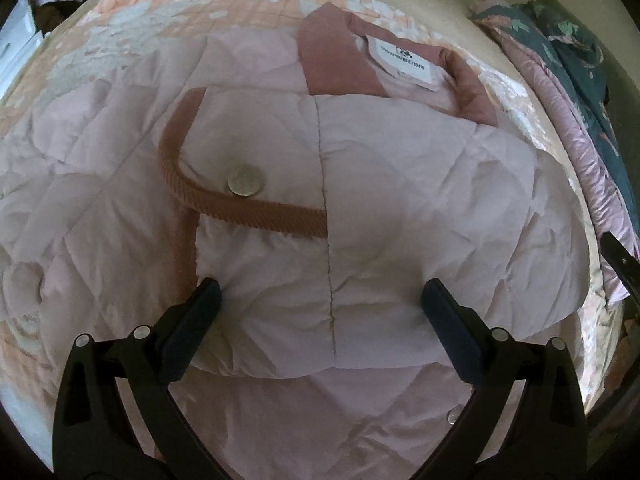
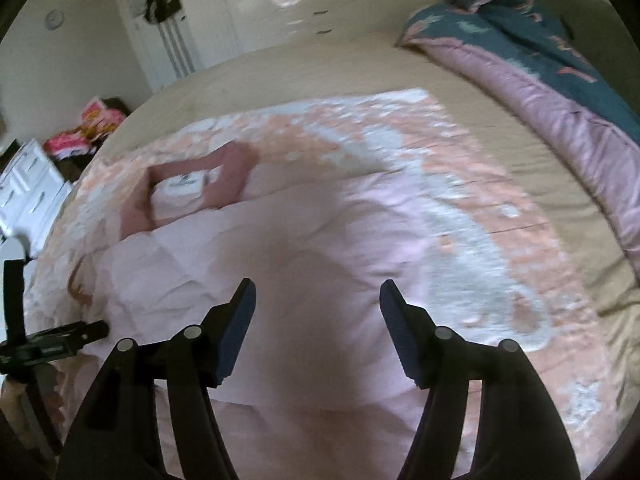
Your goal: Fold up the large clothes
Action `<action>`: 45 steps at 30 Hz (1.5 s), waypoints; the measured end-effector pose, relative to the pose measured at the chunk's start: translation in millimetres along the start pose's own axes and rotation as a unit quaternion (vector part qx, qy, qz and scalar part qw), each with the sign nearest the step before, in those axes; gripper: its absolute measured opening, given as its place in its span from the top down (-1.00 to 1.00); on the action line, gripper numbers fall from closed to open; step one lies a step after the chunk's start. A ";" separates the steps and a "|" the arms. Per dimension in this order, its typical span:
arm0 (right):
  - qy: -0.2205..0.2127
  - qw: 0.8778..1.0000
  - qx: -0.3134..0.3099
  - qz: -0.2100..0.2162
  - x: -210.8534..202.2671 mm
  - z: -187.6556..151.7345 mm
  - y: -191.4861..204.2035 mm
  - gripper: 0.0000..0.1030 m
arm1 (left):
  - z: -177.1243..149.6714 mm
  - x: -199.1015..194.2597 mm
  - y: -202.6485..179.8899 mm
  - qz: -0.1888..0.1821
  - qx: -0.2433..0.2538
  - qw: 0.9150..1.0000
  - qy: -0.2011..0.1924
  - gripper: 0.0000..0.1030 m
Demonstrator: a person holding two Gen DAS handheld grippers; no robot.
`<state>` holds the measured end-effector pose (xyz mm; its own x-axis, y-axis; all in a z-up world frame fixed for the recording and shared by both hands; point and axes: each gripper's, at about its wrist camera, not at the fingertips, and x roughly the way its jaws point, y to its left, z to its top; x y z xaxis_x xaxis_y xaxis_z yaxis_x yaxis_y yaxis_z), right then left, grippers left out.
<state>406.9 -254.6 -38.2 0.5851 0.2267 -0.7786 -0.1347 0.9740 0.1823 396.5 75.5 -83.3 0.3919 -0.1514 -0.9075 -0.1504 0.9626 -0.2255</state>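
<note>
Two grippers are held wide and empty: the left gripper (image 1: 320, 300) over the folded sleeve of the pale pink quilted jacket (image 1: 400, 200) at frame centre, the right gripper (image 2: 318, 300) above its body. Puffy padding could spring the fold undone if pinched shallowly.

the jacket's (image 1: 360, 220) white neck label (image 1: 400, 62) bears small, unreadable print.

Folded jacket (image 1: 280, 208) fills the centre of the bed (image 2: 320, 64). Bare bedding lies open from 11 to 1 o'clock. Rolled quilt (image 2: 560, 92) blocks 2 to 3 o'clock.
</note>
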 end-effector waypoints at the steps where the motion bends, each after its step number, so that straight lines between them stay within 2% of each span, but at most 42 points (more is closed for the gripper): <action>1: 0.008 1.000 -0.002 0.001 6.2 -1.1 4.5 -0.25 | 0.0 -0.2 0.9 -0.001 0.000 1.000 0.000 -0.84; 6: 0.063 0.998 -0.001 -0.032 47.2 -14.8 17.1 -0.40 | -1.6 0.2 -1.3 -0.002 0.001 1.000 -0.004 -0.84; 9: 0.064 0.996 -0.006 -0.053 65.3 -24.2 19.6 -0.46 | -2.2 -1.6 -2.5 -0.002 -0.001 1.000 -0.009 -0.84; 13: 0.054 0.996 -0.013 -0.071 67.9 -28.7 25.3 -0.48 | -4.8 -6.1 -6.9 0.009 0.008 1.000 -0.013 -0.84; 15: 0.056 0.996 -0.005 -0.064 64.2 -27.6 23.5 -0.48 | -6.0 -12.7 -9.1 0.016 0.010 1.000 -0.017 -0.84; 20: 0.042 0.999 0.013 -0.025 37.4 -26.8 23.4 -0.60 | -8.9 -30.5 -12.9 0.025 0.014 0.999 -0.026 -0.84; 28: 0.021 0.999 0.029 0.007 -1.9 -30.6 34.0 -0.75 | -15.7 -63.3 -12.8 0.022 0.007 0.999 -0.047 -0.84; 37: 0.001 1.000 0.004 0.023 -43.8 -32.5 66.0 -0.82 | -31.3 -107.1 -8.2 0.022 -0.001 0.997 -0.072 -0.84; 45: -0.023 0.998 -0.027 0.043 -79.1 -33.1 106.3 -0.88 | -44.1 -137.6 17.3 0.023 -0.023 0.995 -0.090 -0.84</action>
<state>319.8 -169.0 22.9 0.6055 0.3108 -0.7326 -0.2293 0.9497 0.2134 300.0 103.1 22.0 0.5389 -0.0604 -0.8402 -0.2119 0.9556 -0.2046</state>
